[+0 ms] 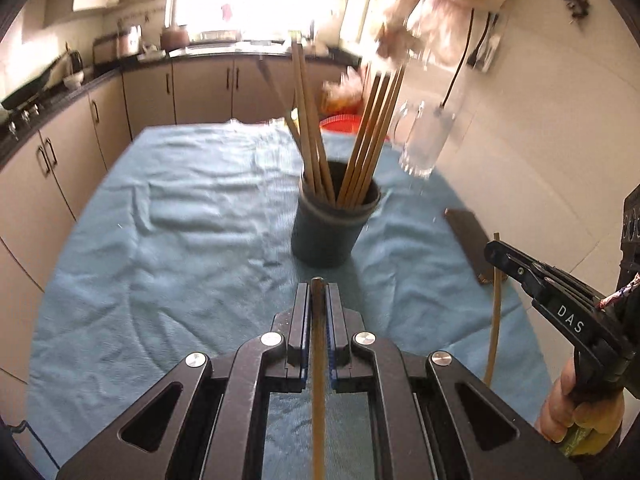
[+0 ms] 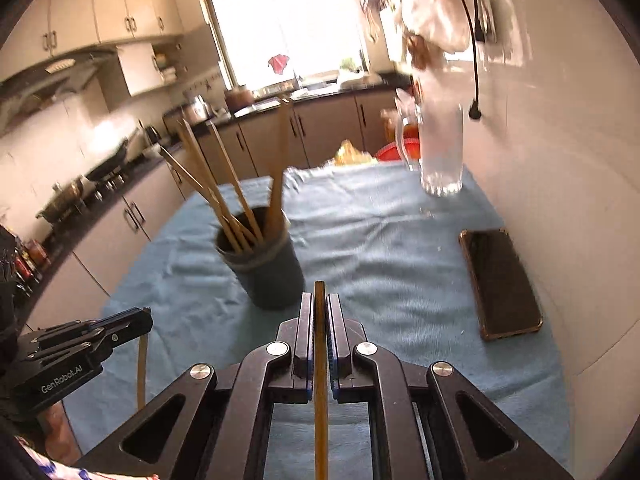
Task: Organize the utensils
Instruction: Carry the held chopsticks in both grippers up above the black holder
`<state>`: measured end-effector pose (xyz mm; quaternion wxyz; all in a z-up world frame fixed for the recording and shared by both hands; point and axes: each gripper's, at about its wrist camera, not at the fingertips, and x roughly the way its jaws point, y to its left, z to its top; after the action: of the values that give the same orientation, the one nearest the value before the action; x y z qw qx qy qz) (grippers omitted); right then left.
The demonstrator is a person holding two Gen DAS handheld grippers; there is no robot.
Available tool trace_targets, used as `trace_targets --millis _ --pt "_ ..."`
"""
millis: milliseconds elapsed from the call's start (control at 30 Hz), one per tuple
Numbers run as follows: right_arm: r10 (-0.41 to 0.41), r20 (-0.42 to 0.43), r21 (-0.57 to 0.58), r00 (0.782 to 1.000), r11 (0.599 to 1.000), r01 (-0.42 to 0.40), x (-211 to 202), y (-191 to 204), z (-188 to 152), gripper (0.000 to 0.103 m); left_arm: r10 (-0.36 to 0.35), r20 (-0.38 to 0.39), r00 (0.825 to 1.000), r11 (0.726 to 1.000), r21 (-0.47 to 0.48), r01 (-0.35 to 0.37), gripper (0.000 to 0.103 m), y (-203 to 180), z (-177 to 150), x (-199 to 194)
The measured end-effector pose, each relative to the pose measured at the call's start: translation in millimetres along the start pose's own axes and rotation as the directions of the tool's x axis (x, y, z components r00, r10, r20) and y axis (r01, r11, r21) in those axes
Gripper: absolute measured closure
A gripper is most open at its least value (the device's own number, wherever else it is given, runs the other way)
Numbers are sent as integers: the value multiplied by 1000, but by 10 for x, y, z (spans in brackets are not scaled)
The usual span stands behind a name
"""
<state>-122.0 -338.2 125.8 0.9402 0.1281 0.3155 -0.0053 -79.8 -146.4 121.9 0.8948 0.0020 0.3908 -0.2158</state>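
One dark round cup (image 1: 326, 224) holds about nine wooden chopsticks (image 1: 372, 136). My left claw (image 1: 318, 292) and right claw (image 2: 320, 304) each pinch one more chopstick.

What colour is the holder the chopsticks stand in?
Dark, near-black, with a lighter grey band below the rim: the holder shows best in the right wrist view.

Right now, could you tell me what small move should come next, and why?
Probably carry one chopstick over the cup and lower it in. Each gripper, left and right, is shut on a chopstick, and the cup already holds the rest.
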Motion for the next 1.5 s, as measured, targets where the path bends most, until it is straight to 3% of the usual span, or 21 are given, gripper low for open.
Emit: trace_targets --millis 200,733,1233,1500 --pt "17 58 -34 998 999 -15 -270 159 -20 97 17 79 997 1000 17 -18 96 -53 -5 -350" --pt "43 144 -61 989 998 -34 -727 317 -69 97 9 193 981 998 52 -19 96 -217 -33 -905" --pt "54 189 -86 980 996 -39 -869 406 -3 97 22 247 969 997 70 -41 96 -339 43 -1070" --pt "61 199 -96 978 994 -43 -875 440 39 97 65 265 962 993 79 -88 96 -369 81 -1069"
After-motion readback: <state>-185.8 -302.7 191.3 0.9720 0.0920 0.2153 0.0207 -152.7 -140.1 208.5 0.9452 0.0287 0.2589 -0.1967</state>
